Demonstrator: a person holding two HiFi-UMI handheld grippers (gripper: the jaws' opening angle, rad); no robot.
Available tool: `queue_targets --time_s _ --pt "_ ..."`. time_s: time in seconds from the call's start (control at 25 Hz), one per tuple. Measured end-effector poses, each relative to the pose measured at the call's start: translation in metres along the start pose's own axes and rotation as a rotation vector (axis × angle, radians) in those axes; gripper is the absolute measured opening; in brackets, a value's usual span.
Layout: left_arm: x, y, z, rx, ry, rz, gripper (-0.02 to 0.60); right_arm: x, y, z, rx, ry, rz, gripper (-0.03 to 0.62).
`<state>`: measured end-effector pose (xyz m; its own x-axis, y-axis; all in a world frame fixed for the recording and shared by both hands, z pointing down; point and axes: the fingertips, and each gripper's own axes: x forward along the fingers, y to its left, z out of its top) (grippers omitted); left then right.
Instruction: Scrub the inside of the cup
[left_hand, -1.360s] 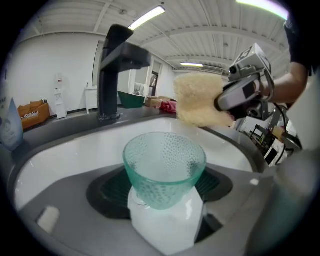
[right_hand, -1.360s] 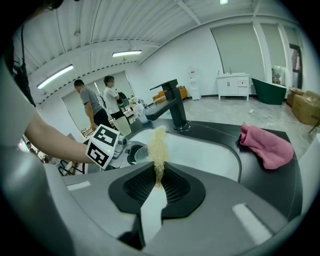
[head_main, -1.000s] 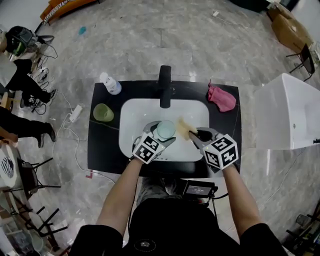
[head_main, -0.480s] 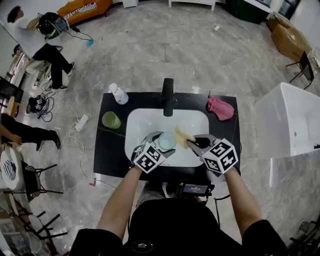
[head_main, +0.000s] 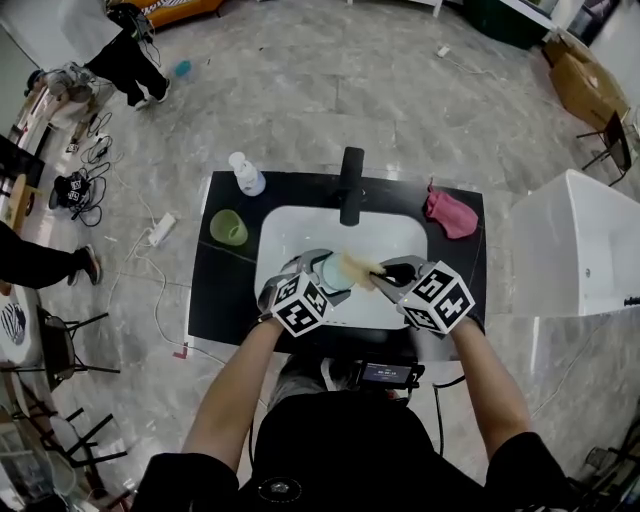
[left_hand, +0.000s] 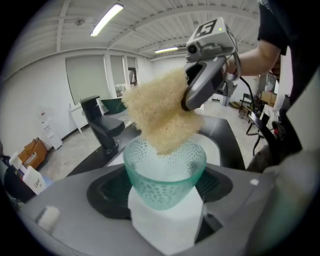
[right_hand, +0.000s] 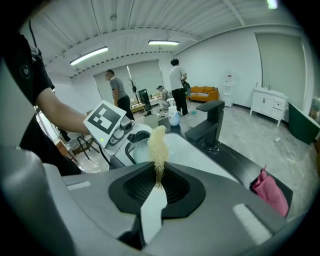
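A pale green see-through cup (left_hand: 165, 180) sits between the jaws of my left gripper (left_hand: 165, 200), mouth up, over the white sink basin (head_main: 290, 235). My right gripper (left_hand: 189, 102) is shut on a coarse yellow scrub sponge (left_hand: 162, 112). The sponge's lower end dips into the cup's mouth. In the head view the cup (head_main: 331, 270) and sponge (head_main: 356, 266) meet between the left gripper (head_main: 322, 276) and the right gripper (head_main: 386, 272). The right gripper view shows the sponge (right_hand: 158, 147) edge-on in my right gripper (right_hand: 159, 187), with the cup (right_hand: 141, 152) behind it.
A black faucet (head_main: 350, 185) stands at the back of the basin. The black counter (head_main: 205, 290) carries a green cup (head_main: 228, 228), a white bottle (head_main: 246, 174) and a pink cloth (head_main: 450, 213). A white cabinet (head_main: 580, 250) stands to the right. People stand far off.
The sponge has edged left toward the cup's mouth. Both grippers keep their hold. The head camera has shifted, so the sink sits a little lower in its view.
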<state>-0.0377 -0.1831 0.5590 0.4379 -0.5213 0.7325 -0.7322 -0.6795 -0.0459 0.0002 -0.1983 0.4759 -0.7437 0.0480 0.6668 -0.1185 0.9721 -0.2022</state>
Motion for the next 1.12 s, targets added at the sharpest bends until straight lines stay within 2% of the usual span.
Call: queue_targets --time_s 0.24,0.52,0.92,1.12 --pt "-0.002 0.006 -0.005 0.018 0.021 -0.016 0.373 0.021 0.001 0.004 -0.125 0.120 0.008 0.041" --pt "-0.004 0.008 -0.008 0.041 0.017 -0.056 0.373 0.043 0.004 -0.008 -0.338 0.261 0.001 0.041" --pt "-0.003 -0.002 -0.009 0.124 0.030 -0.140 0.373 0.071 0.014 -0.016 -0.666 0.396 0.008 0.041" --pt "0.000 -0.010 -0.004 0.130 0.020 -0.187 0.373 0.089 0.024 -0.017 -0.825 0.441 0.019 0.041"
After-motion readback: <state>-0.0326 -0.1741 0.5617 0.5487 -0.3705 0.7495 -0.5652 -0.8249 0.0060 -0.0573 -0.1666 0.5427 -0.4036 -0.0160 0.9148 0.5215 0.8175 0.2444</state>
